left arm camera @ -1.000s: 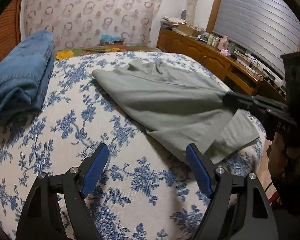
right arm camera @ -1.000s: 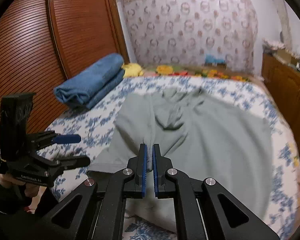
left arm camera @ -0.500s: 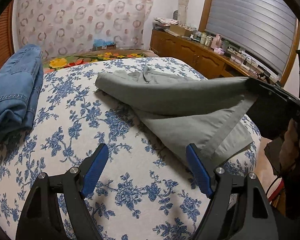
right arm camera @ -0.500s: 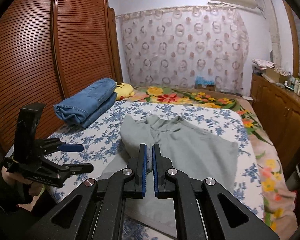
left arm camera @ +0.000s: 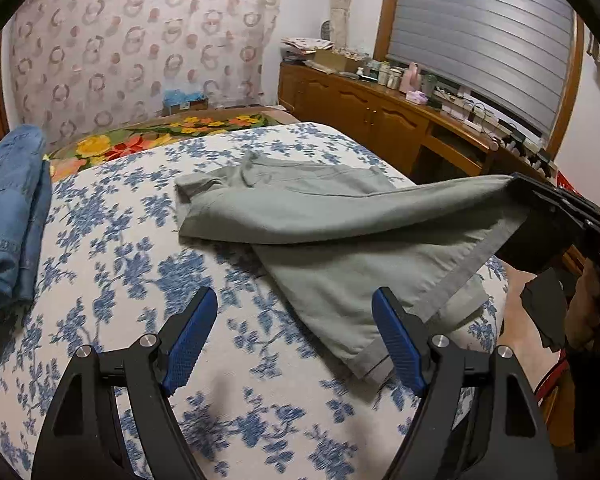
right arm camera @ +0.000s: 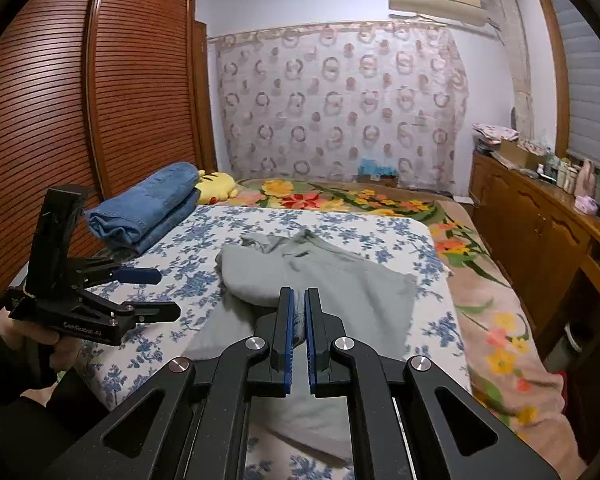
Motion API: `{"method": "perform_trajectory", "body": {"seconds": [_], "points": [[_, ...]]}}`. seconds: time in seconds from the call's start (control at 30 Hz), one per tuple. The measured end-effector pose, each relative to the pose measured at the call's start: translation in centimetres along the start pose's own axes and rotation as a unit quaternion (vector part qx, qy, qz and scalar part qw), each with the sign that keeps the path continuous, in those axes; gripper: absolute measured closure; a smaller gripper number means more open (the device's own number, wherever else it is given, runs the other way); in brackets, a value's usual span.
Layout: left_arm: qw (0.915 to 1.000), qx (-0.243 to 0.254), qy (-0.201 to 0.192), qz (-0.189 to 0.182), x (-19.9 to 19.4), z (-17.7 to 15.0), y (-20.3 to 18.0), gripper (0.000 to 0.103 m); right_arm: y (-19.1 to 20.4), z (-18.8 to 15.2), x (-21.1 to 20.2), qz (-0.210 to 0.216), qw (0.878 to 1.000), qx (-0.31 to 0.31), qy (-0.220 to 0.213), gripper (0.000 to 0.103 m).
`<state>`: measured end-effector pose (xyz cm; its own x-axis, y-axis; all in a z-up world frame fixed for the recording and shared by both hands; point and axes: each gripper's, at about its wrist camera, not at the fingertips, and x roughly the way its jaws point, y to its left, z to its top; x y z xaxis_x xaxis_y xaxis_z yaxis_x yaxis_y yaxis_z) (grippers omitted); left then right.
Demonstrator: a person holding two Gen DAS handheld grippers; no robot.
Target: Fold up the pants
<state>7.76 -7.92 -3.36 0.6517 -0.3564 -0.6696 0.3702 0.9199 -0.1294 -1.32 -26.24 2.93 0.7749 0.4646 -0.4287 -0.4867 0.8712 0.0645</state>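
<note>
- Two grippers are at work: the right gripper (right arm camera: 298,322) has its fingers pressed together on a hem of the grey-green pants (left arm camera: 340,216), while the left gripper (left arm camera: 292,336) stands spread with nothing between its blue pads.
- Pants placement: across the middle of the left wrist view, waist bunched toward upper centre, one leg lifted toward the right edge of the frame, the other leg (left arm camera: 364,300) flat on the floral bedspread (left arm camera: 112,280), its cuff low and right of centre.
- Handling, as a judgement: thin woven cloth, light and limp; it sags between grip and bed and will drag or wrinkle rather than hold a line.
- Best hold looks to be the stitched cuff or the waistband, where layers are thicker and less likely to slip.
- Folded jeans (right arm camera: 148,208) lie at left, well apart.
</note>
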Motion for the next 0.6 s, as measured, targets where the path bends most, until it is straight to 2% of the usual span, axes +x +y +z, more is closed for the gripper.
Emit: {"method": "perform_trajectory", "body": {"seconds": [0.3,0.6], "points": [[0.9998,0.014,0.015,-0.004,1.4,-0.4,-1.6,0.023,0.3,-0.9,-0.8,-0.018,1.000,0.012,0.005,0.098],[0.9990,0.016,0.041,0.004,3.3,-1.6,-2.0,0.023,0.5,-2.7,1.7,-0.037,0.997,0.029,0.060,0.098]]}}
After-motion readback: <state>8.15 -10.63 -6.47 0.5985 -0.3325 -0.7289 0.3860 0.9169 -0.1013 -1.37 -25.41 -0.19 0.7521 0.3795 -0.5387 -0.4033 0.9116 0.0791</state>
